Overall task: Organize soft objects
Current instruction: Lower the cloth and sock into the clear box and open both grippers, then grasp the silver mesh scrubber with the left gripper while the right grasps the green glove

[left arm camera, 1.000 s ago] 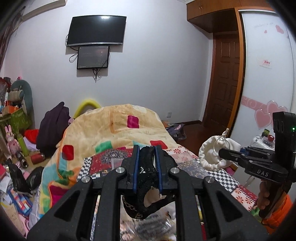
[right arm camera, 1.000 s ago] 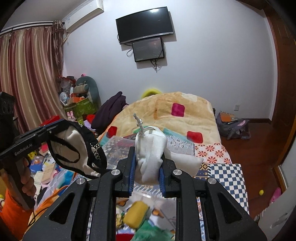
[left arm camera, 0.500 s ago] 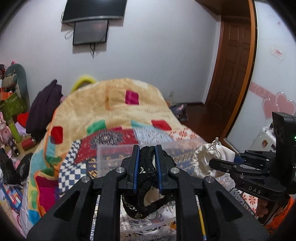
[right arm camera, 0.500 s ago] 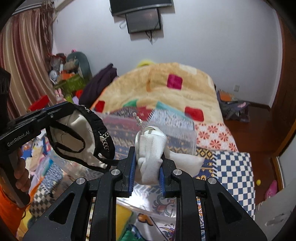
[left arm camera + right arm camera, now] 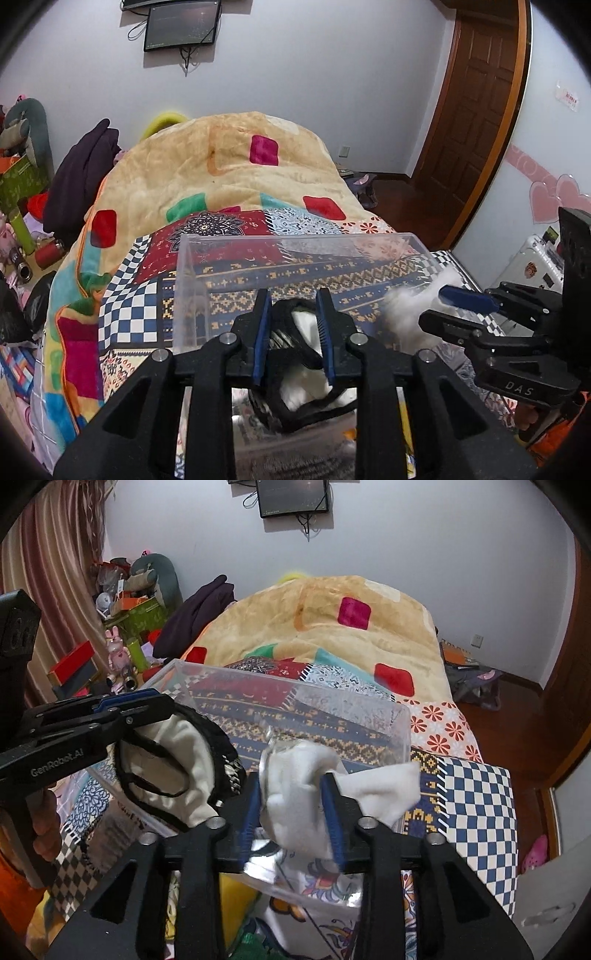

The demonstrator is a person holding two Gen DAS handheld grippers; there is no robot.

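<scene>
My left gripper point(image 5: 293, 328) is shut on a cream pouch with black trim and a chain point(image 5: 303, 384); it hangs below the jaws over the clear plastic bin point(image 5: 192, 280) on the bed. In the right wrist view the same pouch point(image 5: 184, 768) hangs from the left gripper point(image 5: 147, 701) at the left. My right gripper point(image 5: 293, 812) is shut on a white drawstring cloth bag point(image 5: 295, 786), held at the bin's point(image 5: 402, 734) near right corner. In the left wrist view the white bag point(image 5: 402, 306) shows blurred at the right gripper's point(image 5: 454, 306) tip.
The bin rests on a patchwork quilt point(image 5: 122, 314) with a yellow blanket point(image 5: 229, 155) heaped behind it. Clutter and toys point(image 5: 125, 627) fill the floor left of the bed. A wooden door point(image 5: 476, 110) and wardrobe point(image 5: 546, 147) stand to the right.
Both grippers have dropped and tilted down toward the clear bin with their items. The bin now fills the middle of both views, and the pouch and white bag sit lower over it.
</scene>
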